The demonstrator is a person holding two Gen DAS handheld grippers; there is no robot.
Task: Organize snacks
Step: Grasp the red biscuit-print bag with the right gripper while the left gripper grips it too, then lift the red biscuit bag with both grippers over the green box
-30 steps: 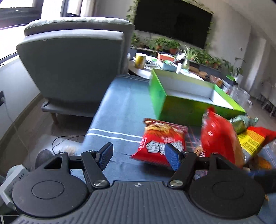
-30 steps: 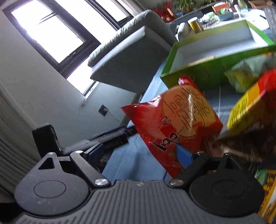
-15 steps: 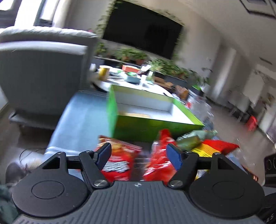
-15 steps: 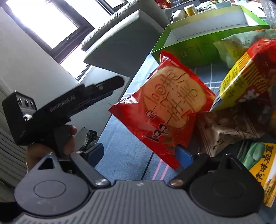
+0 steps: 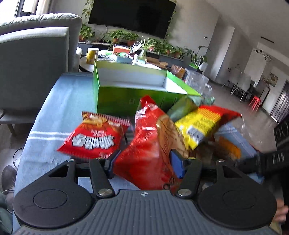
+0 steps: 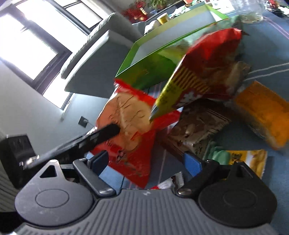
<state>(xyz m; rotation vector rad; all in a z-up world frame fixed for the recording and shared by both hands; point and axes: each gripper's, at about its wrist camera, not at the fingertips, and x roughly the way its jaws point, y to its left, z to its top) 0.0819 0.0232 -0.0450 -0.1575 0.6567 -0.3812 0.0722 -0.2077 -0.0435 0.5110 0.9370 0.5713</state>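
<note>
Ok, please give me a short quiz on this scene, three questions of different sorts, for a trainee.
1. True or false: the green box is closed by a lid.
2. What is between the fingers of the left gripper? A a spoon; B the red snack bag; C a book.
3. Which colour has the cloth under the green box?
Key: 1 false, its top is open. 2 B; the jaws have just been closing, the bag between them. 3 blue.

Grey armchair [image 5: 36, 59] at left, large dark wall screen [image 5: 131, 16], row of potted plants [image 5: 144, 43] beneath, pale walls, bright dark-framed window [image 6: 32, 45], wall socket [image 6: 83, 121], red stool [image 5: 254, 103] far right.
</note>
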